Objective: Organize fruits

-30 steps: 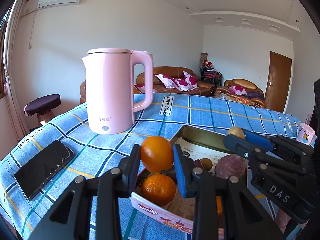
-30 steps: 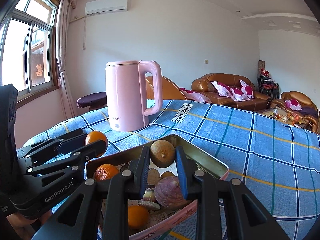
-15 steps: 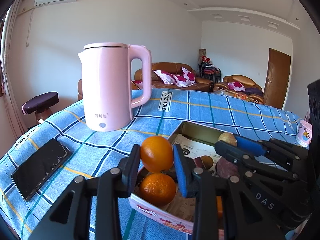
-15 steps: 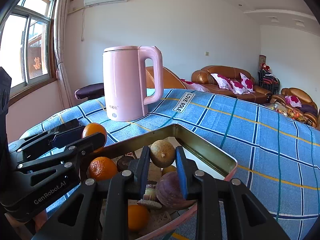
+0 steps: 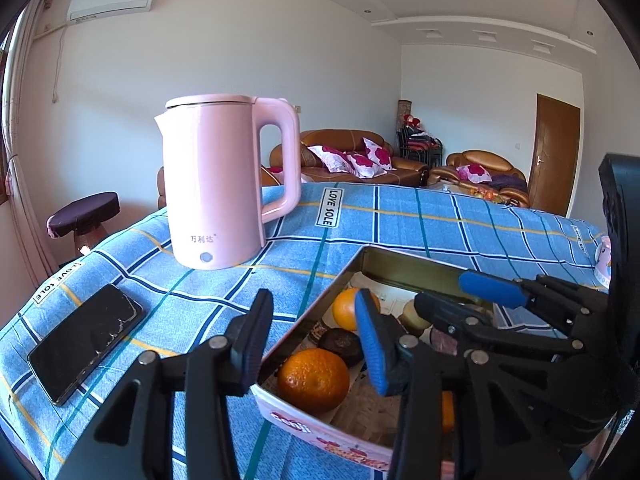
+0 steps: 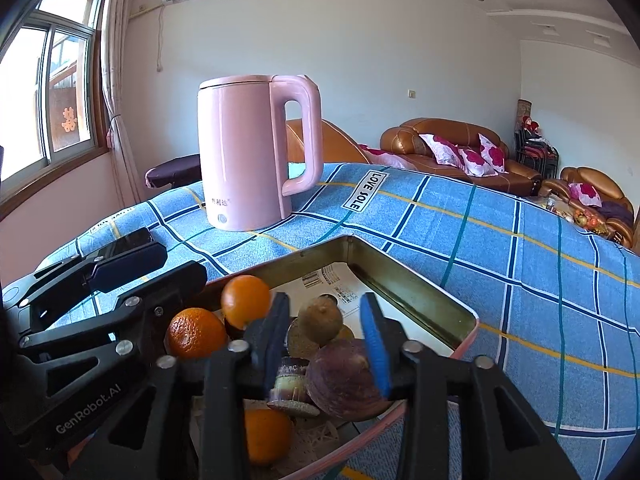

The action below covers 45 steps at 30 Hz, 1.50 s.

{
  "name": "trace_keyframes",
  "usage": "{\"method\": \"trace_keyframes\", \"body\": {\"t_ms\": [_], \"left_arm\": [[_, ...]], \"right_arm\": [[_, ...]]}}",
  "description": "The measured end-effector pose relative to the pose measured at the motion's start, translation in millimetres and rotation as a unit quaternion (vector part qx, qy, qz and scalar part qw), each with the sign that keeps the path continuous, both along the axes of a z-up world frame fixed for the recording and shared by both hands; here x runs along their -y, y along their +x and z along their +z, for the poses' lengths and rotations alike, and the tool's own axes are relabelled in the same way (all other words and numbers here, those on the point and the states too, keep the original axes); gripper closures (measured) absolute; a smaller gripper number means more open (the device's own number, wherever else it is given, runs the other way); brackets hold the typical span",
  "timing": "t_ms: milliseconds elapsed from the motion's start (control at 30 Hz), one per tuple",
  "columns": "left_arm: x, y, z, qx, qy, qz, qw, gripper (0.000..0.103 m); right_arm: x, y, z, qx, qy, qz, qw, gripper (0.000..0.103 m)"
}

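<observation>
A rectangular metal tin [image 5: 404, 262] [image 6: 420, 280] on the blue checked tablecloth holds several fruits. In the left wrist view two oranges [image 5: 314, 380] [image 5: 347, 309] lie in it beside a dark brown fruit [image 5: 342, 342]. My left gripper [image 5: 314, 336] is open and empty over the tin's near left edge. In the right wrist view a brownish round fruit [image 6: 321, 319] rests on the pile, with a purple fruit [image 6: 340, 378] and oranges [image 6: 246, 300] [image 6: 196, 332] around it. My right gripper [image 6: 324, 340] is open around the brownish fruit, apart from it.
A tall pink kettle [image 5: 218, 184] [image 6: 256, 152] stands behind the tin to the left. A black phone [image 5: 86, 338] lies at the table's left edge. A small cup [image 5: 604, 258] sits at the far right edge. Sofas and a stool stand beyond the table.
Both grippers have opened. The orange from my left gripper and the brownish fruit from my right gripper now lie in the tin.
</observation>
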State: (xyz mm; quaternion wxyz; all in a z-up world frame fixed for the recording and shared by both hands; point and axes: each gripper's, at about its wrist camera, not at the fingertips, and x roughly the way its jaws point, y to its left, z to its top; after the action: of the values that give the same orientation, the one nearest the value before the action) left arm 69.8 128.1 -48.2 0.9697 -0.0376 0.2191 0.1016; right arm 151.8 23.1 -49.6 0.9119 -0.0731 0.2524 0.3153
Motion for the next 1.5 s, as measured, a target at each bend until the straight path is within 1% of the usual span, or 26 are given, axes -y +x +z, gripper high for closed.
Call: {"method": "trace_keyframes", "body": {"t_ms": [33,67,133,167,233,333,433,467,533,733,867,1000,1267,1333,1500], "left_arm": [[-0.7,-1.3,0.3,0.003,-0.001,0.001,1.0000,0.048],[-1.0,-3.2,1.0,0.007,-0.001,0.003,1.0000,0.045],[-0.6,-7.9,2.7,0.018,0.002,0.009,0.9998,0.036],[-0.4,-10.3,3.6,0.024,0.003,0.010,0.9997,0.034],[-0.2,-14.7,5.4,0.034,0.002,0.011,0.9993,0.027],[1.8,-19.7,9.1,0.048,0.003,0.011,0.9988,0.024],[4.0,-22.8,11.7,0.055,0.004,0.009,0.9984,0.022],[4.3,-23.9,12.4,0.058,0.004,0.010,0.9983,0.021],[3.9,-25.2,13.3,0.064,0.004,0.015,0.9979,0.014],[4.8,-28.5,14.1,0.071,0.001,0.020,0.9973,0.013],[6.6,-28.0,14.0,0.072,0.003,0.020,0.9972,0.012],[7.3,-29.4,14.1,0.074,0.004,0.022,0.9970,0.011],[7.6,-29.0,13.9,0.074,0.005,0.023,0.9970,0.011],[7.5,-29.1,13.9,0.073,0.005,0.024,0.9970,0.009],[7.5,-29.4,14.1,0.074,0.005,0.026,0.9970,0.009]], "right_arm": [[1.9,0.9,0.2,-0.002,0.004,-0.002,1.000,0.052],[4.2,1.4,0.5,-0.003,0.010,-0.005,1.000,0.051],[8.8,0.7,1.5,-0.001,0.019,-0.011,1.000,0.048],[11.3,-0.5,2.2,0.001,0.023,-0.015,1.000,0.047],[16.5,-4.0,4.0,0.009,0.030,-0.027,0.999,0.041],[25.8,-11.1,7.8,0.030,0.043,-0.044,0.998,0.035],[30.4,-17.7,10.1,0.048,0.043,-0.056,0.996,0.033],[31.7,-18.8,10.9,0.051,0.042,-0.057,0.996,0.033],[34.1,-21.4,11.6,0.058,0.039,-0.063,0.996,0.033],[44.4,-27.5,13.7,0.078,0.034,-0.078,0.993,0.033],[47.9,-28.2,14.4,0.080,0.037,-0.081,0.993,0.032],[50.3,-30.4,15.1,0.085,0.041,-0.085,0.992,0.026],[50.5,-31.0,15.0,0.087,0.042,-0.086,0.992,0.025],[50.4,-30.7,15.1,0.086,0.042,-0.087,0.992,0.025],[50.3,-31.3,14.9,0.085,0.041,-0.086,0.992,0.024]]}}
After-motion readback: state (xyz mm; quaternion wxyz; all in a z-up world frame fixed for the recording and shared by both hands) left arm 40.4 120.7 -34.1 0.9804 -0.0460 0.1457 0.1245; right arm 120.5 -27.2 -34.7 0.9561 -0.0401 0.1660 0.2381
